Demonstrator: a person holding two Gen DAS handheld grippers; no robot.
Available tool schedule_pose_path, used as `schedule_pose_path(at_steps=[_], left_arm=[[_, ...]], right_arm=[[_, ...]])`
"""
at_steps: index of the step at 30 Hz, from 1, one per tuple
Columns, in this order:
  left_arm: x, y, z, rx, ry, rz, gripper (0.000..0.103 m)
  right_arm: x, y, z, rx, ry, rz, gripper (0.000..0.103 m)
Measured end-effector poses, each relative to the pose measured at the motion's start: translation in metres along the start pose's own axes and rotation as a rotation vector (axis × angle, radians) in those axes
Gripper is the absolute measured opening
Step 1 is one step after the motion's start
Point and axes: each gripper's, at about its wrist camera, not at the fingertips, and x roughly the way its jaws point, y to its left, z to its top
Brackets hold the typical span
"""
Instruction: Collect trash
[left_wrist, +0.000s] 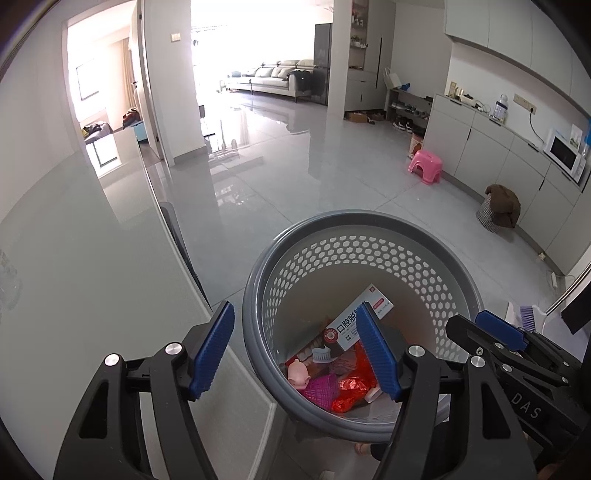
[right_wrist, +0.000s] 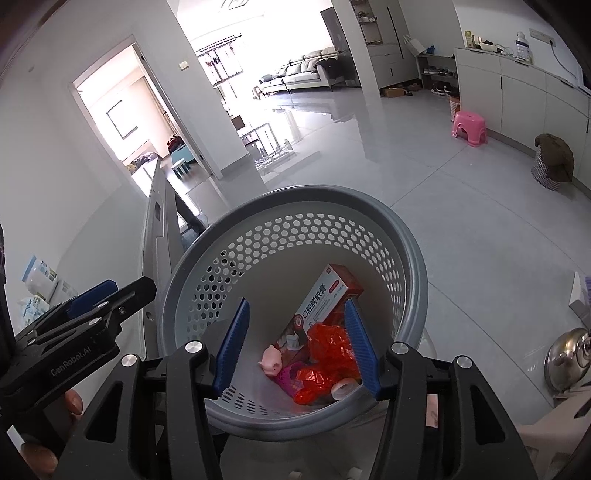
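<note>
The bin (right_wrist: 406, 236) mouth gapes unobstructed above the trash (right_wrist: 325, 354). The table edge (right_wrist: 155, 236) crowds its left; open floor (right_wrist: 480, 206) lies beyond.

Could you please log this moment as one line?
left gripper open | right gripper open | both above bin | toothpaste box, red wrapper inside

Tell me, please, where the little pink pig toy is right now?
The pig toy lies at the bottom of the grey basket, left of the orange wrapper and below the toothpaste box.
</note>
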Motion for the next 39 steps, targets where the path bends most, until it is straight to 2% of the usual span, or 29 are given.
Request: schedule_pose_path(at_steps=[9,23,39], left_arm=[[-0.009,-0.003,0.000,0.009,-0.016,0.008,0.072],[-0.029,-0.002,-0.003,0.019,-0.062,0.039,0.093],[-0.041,0.002,-0.001,0.009,-0.081,0.076,0.096]], right_arm=[[-0.011,-0.001,-0.001,0.000,-0.018,0.008,0.056],[-0.028,0.004,-0.002,-0.008,-0.052,0.000,0.062],[-0.036,0.002,-0.003,-0.016,-0.074,-0.015,0.068]])
